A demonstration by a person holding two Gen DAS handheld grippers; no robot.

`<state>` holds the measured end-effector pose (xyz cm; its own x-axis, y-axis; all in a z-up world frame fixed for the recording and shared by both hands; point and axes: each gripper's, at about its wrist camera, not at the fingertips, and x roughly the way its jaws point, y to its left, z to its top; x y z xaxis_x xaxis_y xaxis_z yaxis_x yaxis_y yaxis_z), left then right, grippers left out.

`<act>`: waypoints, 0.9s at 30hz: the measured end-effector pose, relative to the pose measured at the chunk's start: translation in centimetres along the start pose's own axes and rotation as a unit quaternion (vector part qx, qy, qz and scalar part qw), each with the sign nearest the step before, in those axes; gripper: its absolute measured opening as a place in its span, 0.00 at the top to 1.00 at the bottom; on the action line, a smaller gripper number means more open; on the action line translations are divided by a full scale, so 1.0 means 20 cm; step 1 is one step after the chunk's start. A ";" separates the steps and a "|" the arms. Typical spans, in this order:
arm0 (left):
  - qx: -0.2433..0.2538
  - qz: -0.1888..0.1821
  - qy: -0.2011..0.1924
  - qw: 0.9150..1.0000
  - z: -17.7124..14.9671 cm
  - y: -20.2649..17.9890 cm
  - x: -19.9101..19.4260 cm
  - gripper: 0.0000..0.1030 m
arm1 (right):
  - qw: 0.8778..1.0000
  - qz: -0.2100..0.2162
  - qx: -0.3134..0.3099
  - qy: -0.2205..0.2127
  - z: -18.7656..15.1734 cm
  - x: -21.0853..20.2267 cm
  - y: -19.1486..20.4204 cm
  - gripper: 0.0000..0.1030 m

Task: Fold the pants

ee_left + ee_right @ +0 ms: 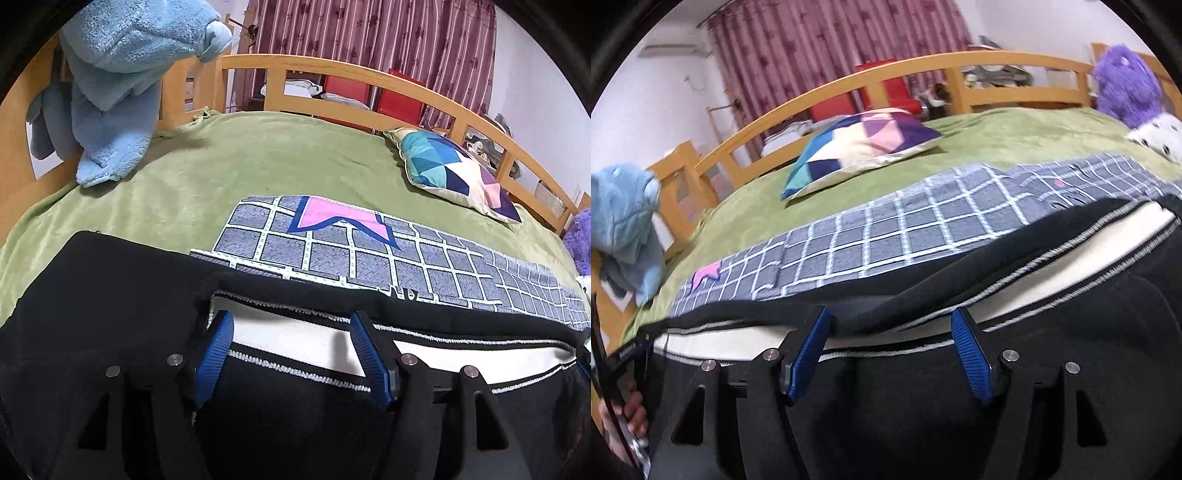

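Note:
Black pants [110, 295] with a white side stripe [288, 339] lie flat across the near part of the green bed; they also show in the right wrist view [1071, 332]. My left gripper [291, 347] is open, its blue-padded fingers [216, 354] spread over the white stripe near the pants' left end. My right gripper [890, 349] is open too, its fingers [971, 360] spread over the stripe [1034, 280] farther right. Neither holds any cloth. The left gripper's edge shows at the far left of the right wrist view.
A grey checked cloth [369, 251] lies just beyond the pants on the green blanket [240, 158]. A patchwork pillow [454, 170] lies at the back right. A blue fleece [110, 92] hangs on the wooden bed rail [332, 70]. A purple plush toy [1123, 85] sits far right.

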<state>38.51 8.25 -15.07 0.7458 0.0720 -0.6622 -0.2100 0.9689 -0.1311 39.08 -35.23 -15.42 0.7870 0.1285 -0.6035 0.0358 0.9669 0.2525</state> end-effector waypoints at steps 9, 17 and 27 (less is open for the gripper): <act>-0.001 -0.012 0.016 1.000 -0.10 -0.01 -0.07 0.38 | 0.997 0.017 -0.069 0.009 -0.04 0.00 0.13 0.35; 0.027 0.015 0.017 0.999 -0.29 0.02 -0.40 0.38 | 0.998 0.025 -0.054 -0.010 -0.05 -0.04 0.11 0.35; 0.100 0.123 0.030 0.987 -0.48 0.18 -0.51 0.29 | 0.998 0.027 -0.052 -0.004 -0.04 -0.03 0.11 0.35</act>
<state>23.99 8.79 -15.90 0.6473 0.3023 -0.6998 -0.2459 0.9517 0.1836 38.14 -33.00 -15.06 0.7910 0.1790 -0.5851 -0.0705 0.9765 0.2034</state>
